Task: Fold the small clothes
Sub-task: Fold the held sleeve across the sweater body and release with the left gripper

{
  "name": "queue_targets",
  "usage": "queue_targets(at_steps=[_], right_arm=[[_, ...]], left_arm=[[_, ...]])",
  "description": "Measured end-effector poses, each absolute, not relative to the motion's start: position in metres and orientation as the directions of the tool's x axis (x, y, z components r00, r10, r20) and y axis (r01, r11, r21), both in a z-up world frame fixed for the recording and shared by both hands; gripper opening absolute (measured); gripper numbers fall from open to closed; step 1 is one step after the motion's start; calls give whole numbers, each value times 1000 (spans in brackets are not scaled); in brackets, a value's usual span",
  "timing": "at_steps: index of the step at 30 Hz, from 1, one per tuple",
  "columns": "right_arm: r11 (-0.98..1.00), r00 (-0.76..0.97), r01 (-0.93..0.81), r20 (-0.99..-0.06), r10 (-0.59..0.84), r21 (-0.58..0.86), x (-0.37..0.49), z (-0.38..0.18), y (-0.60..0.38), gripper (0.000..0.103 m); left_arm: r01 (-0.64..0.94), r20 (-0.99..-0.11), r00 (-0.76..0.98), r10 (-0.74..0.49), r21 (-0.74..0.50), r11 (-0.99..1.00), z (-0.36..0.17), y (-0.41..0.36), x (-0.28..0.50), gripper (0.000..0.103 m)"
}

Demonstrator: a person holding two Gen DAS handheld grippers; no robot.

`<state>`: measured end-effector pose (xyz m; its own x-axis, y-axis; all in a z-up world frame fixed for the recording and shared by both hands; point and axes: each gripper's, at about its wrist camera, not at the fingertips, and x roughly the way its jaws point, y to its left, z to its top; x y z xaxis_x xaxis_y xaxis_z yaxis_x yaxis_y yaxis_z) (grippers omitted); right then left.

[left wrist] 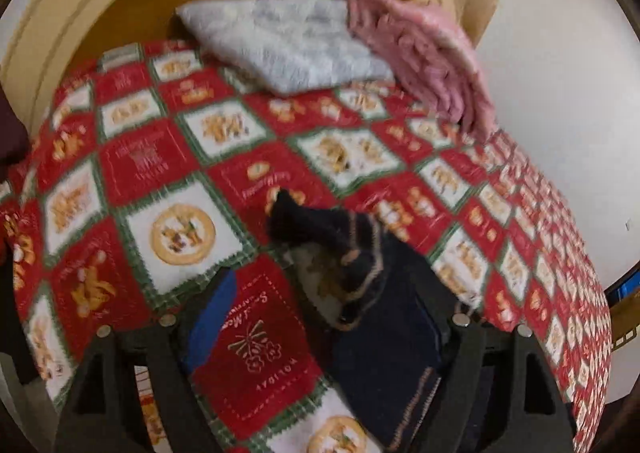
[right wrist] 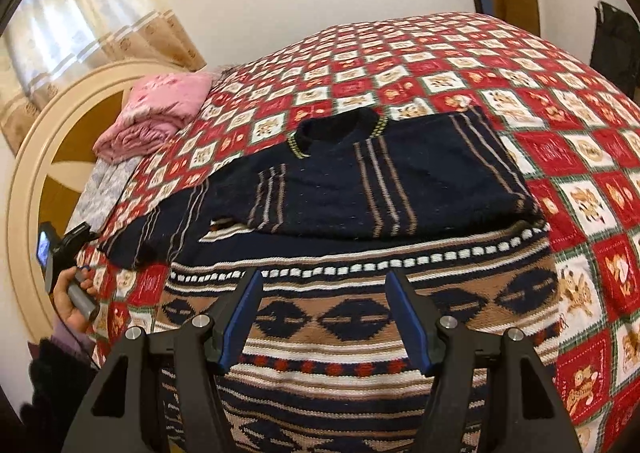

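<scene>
While the red, white and green patchwork bedspread (right wrist: 500, 65) covers the whole bed up to its rounded cream headboard (right wrist: 36, 157), a patterned knit sweater (right wrist: 360, 317) in brown, navy and white lies spread on it nearest the right gripper (right wrist: 326, 317), whose blue-padded fingers (right wrist: 244, 317) stand spread apart above the knit, gripping nothing. Partly on top of that sweater's far edge lies the dark navy striped sweater (right wrist: 360, 181), flat, collar away from the camera, one sleeve trailing toward the headboard side. Near the headboard sit a folded pink blanket (left wrist: 424, 53) and, touching it, a grey fleecy one (left wrist: 288, 45). The left gripper (left wrist: 320, 333), seen blurred from its own camera, has a bunched sleeve end (left wrist: 320, 237) of the navy sweater lying against its right finger; whether the fingers pinch it I cannot tell. A hand (right wrist: 74, 301) holds that gripper's handle at the bed's edge.
</scene>
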<state>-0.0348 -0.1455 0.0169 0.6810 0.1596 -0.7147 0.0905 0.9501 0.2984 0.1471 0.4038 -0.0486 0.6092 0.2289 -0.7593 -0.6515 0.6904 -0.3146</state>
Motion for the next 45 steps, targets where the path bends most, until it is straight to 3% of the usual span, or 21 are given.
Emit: queue_targets(at_steps=[4, 7, 8, 9, 10, 14, 19, 24, 30, 37, 41, 45], right_arm=[[953, 679, 102, -720, 142, 285, -37, 19, -147, 65], [950, 682, 121, -719, 130, 287, -39, 20, -151, 65], [950, 684, 125, -719, 127, 287, -41, 21, -153, 65], [949, 684, 128, -718, 125, 287, -41, 21, -154, 65], [948, 684, 130, -718, 125, 289, -42, 21, -155, 65], [942, 685, 129, -715, 141, 309, -43, 22, -158, 65], [939, 692, 146, -711, 128, 312, -48, 24, -168, 65], [927, 689, 183, -716, 117, 327, -54, 20, -186, 65], [906, 697, 227, -710, 105, 358, -68, 20, -209, 65], [889, 712, 268, -698, 77, 372, -87, 21, -238, 65], [880, 711, 297, -701, 56, 371, -96, 17, -254, 65], [868, 710, 327, -703, 34, 372, -103, 14, -268, 65]], left_arm=[[-631, -806, 577, 131, -338, 698, -73, 398, 174, 83], [-636, -793, 588, 161, -330, 698, -72, 395, 176, 70], [-622, -785, 602, 148, -344, 704, -71, 394, 177, 48], [-608, -782, 611, 126, -361, 707, -72, 395, 178, 17], [-570, -768, 637, 66, -412, 711, -74, 396, 181, 5], [-559, -751, 653, 97, -392, 730, -62, 387, 175, 7], [-434, -654, 748, 116, -350, 830, -16, 342, 169, 7], [-174, -523, 852, 25, -240, 955, 37, 238, 157, 7], [93, -439, 892, -110, -60, 994, 61, 92, 128, 7], [321, -479, 831, -283, -1, 947, 31, -30, 110, 7], [390, -510, 800, -315, 45, 920, 5, -81, 93, 7], [431, -583, 737, -342, 15, 902, -23, -108, 86, 9]])
